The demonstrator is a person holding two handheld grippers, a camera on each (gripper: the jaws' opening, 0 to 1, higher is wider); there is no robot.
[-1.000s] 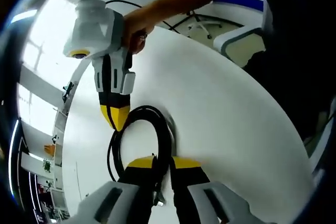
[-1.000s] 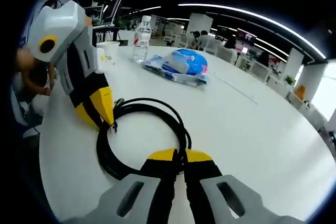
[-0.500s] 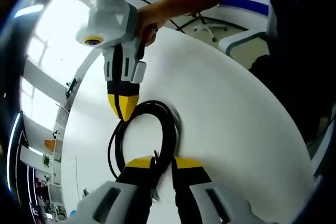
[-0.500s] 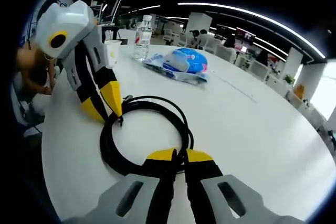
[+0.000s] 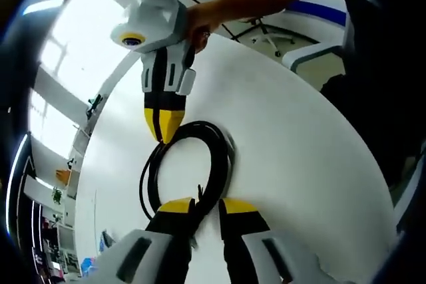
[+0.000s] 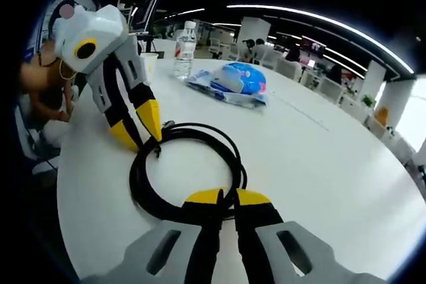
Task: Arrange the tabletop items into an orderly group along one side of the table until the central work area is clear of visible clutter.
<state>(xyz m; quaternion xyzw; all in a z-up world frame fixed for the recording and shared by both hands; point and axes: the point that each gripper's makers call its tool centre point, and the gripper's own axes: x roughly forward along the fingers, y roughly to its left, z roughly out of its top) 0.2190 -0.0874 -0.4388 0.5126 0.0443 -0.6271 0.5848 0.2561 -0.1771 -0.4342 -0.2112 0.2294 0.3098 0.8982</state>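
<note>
Open white table (image 6: 319, 157) right of the coiled black cable (image 6: 186, 171); blue package (image 6: 233, 81), water bottle (image 6: 184, 50) at far edge.

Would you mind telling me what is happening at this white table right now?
A person is working a coiled black cable on the round white table with two handheld grippers. The right gripper has its jaws closed on one side of the coil; the left gripper grips the opposite side. A water bottle, paper cup and blue packet sit farther back.

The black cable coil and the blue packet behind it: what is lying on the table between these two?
In the right gripper view, only bare white table lies between the black cable coil and the blue packet; nothing stands there.
</note>
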